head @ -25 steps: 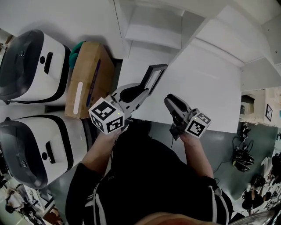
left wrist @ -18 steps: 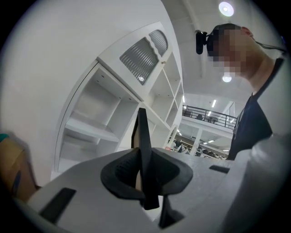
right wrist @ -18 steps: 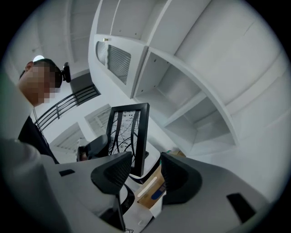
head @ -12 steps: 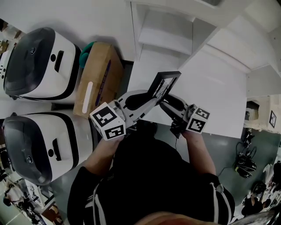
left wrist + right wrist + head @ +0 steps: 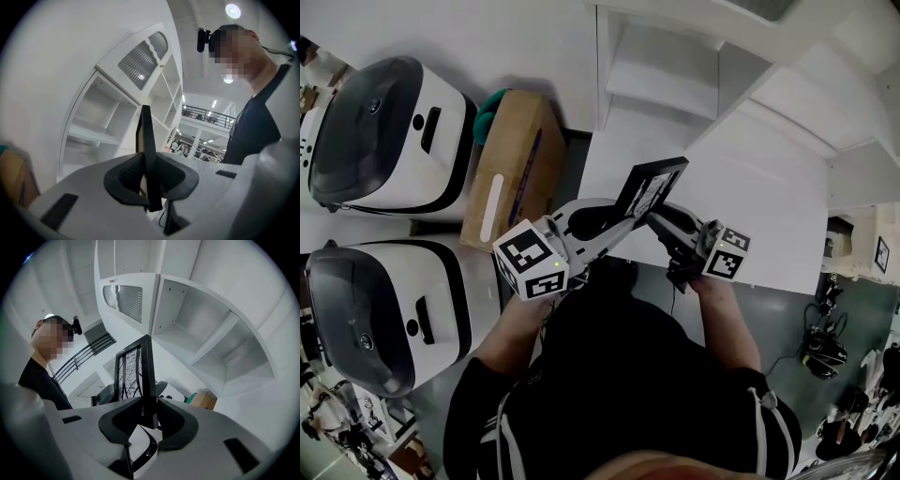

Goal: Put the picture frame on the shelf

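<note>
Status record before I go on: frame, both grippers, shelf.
picture frame: black, upright, held up in front of the shelf
left gripper: tongs shut on the picture frame's lower part
right gripper: the picture frame's edge stands between its tongs, which have just been closing; firm grip not confirmed
shelf: white, open compartments; picture frame not yet in one

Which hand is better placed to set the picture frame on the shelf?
Probably left: the left claw is clamped on the picture frame, facing the shelf; the right claw has just been closing around its other edge.
</note>
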Demonstrator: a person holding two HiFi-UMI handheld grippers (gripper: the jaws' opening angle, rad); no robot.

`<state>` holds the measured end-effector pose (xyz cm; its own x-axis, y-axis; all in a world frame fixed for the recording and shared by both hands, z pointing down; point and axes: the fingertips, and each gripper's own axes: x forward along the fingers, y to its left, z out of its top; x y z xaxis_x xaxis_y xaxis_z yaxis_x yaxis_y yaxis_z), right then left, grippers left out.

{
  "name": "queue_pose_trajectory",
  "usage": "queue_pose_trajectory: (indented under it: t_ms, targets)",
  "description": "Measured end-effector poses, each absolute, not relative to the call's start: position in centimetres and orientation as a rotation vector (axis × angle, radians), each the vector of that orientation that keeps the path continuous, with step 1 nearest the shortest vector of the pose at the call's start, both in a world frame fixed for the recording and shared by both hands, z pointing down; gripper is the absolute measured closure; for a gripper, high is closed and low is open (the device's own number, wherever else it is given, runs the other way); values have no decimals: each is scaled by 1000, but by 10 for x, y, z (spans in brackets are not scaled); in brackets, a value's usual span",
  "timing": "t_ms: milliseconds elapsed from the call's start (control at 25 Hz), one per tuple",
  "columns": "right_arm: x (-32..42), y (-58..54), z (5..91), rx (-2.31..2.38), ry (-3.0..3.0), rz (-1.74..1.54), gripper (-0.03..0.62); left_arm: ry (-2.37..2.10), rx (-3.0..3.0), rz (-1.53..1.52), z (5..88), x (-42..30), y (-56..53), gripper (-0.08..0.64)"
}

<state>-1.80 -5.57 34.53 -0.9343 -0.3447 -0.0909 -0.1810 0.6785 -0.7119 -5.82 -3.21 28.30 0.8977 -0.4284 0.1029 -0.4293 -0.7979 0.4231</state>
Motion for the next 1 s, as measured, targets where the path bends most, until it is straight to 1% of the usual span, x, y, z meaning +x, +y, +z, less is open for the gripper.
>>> queue_pose_trajectory:
  t_ms: [240, 680, 880, 1000]
  targets:
    - [-22, -52, 343, -443, 2735, -1052, 483, -557, 2664, 156, 290, -65, -19, 492]
    - [-21, -50, 339, -482, 2868, -937, 485, -514, 2641, 292, 309, -69, -12, 495]
    - [-17, -53, 337, -526, 2842, -952, 483, -532, 2623, 232, 307, -67, -16, 502]
    - [-15, -56, 336, -555, 2808, -967, 482, -588, 2649, 246, 306, -67, -19, 502]
